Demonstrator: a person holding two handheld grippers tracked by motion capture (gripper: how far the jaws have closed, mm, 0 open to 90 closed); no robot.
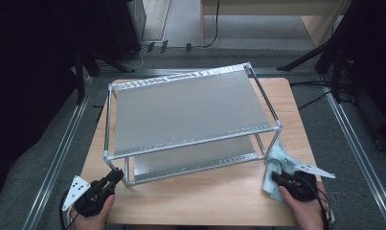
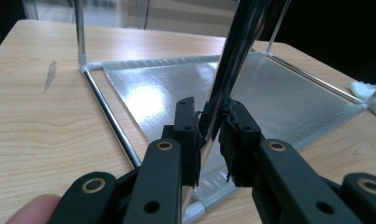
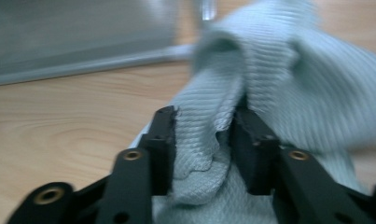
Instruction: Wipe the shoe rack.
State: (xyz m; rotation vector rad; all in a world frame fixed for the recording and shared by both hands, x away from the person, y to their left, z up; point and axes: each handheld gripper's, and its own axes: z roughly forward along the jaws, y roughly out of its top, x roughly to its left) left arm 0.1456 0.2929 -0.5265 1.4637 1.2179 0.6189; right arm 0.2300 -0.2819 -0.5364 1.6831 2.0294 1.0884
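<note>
A two-shelf metal rack (image 1: 190,103) with silvery mesh shelves stands on the wooden table (image 1: 205,196). At its front left corner, my left gripper (image 1: 115,176) is shut on the rack's chrome leg (image 2: 232,70). In the left gripper view the gripper (image 2: 212,126) has both pads against that leg, above the lower shelf (image 2: 279,98). A pale green cloth (image 1: 277,160) lies crumpled by the rack's front right corner. My right gripper (image 1: 275,178) reaches into it from the near side. A bunched fold of the cloth (image 3: 279,70) fills the gap of this gripper (image 3: 204,119) and touches both pads.
The rack covers most of the table, leaving a bare wooden strip along the near edge. Aluminium rails (image 1: 61,153) run along both sides of the table. Dark stands and cables sit on the floor beyond the far edge.
</note>
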